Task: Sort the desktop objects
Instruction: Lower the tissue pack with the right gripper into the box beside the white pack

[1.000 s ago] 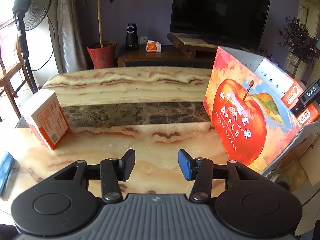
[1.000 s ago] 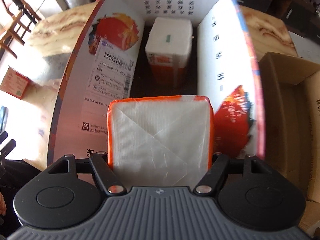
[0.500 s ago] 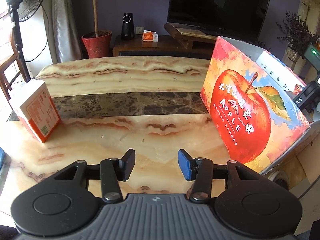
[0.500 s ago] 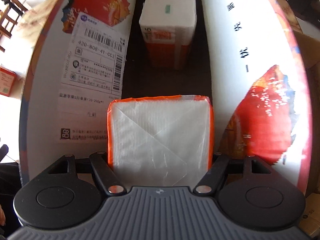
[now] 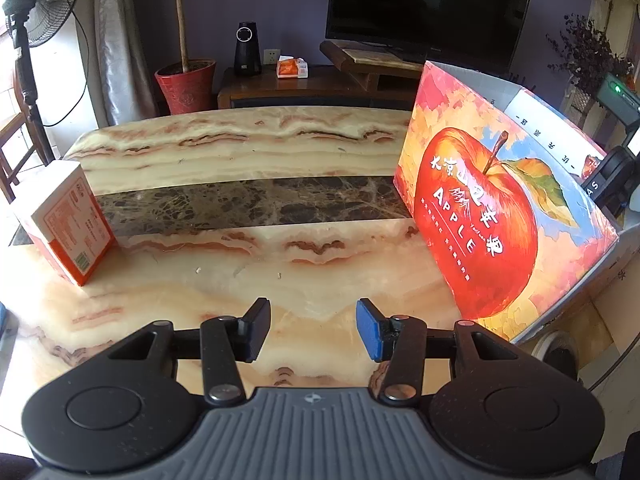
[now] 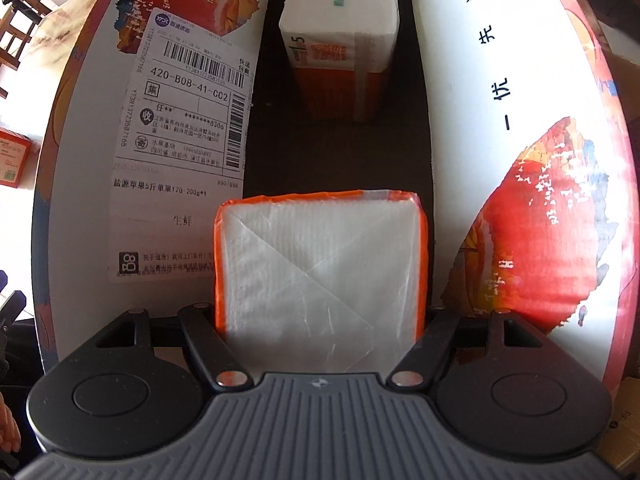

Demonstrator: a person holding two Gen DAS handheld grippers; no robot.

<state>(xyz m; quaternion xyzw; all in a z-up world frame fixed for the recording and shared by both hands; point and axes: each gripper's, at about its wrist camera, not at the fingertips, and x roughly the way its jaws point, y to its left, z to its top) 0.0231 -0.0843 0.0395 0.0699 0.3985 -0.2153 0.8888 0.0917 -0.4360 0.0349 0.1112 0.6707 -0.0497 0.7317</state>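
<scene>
Over on the right side, our right gripper (image 6: 320,312) is pointing pretty much straight down into the apple box (image 6: 520,160), and there's a tissue pack (image 6: 320,276) sitting between its jaws. The jaws are spread wide to the pack's orange side edges. The fingertips are hidden behind the pack, so we can't say for sure how firmly they're pressing, but it looks gripped. The pack is in the gap between the box's two open flaps, at the end nearest us. A second pack (image 6: 340,36) stands on the box floor at the far end, well apart from ours. The left flap has a shipping label (image 6: 188,120) stuck on it.

Our left gripper (image 5: 312,330) is hanging over the near edge of the tabletop (image 5: 240,152), tilted down, jaws about half open with nothing between them, just bare marble underneath. One pad is black, the other blue (image 5: 370,328).

The apple box (image 5: 492,224) sits at the right edge of the tabletop, its big apple picture facing the left gripper. At the left edge there's one more pack (image 5: 66,220), orange and white, standing upright on its own, well apart from the box.

Behind the table we've got a TV (image 5: 428,8), a potted plant (image 5: 186,80) and a fan (image 5: 36,4).
</scene>
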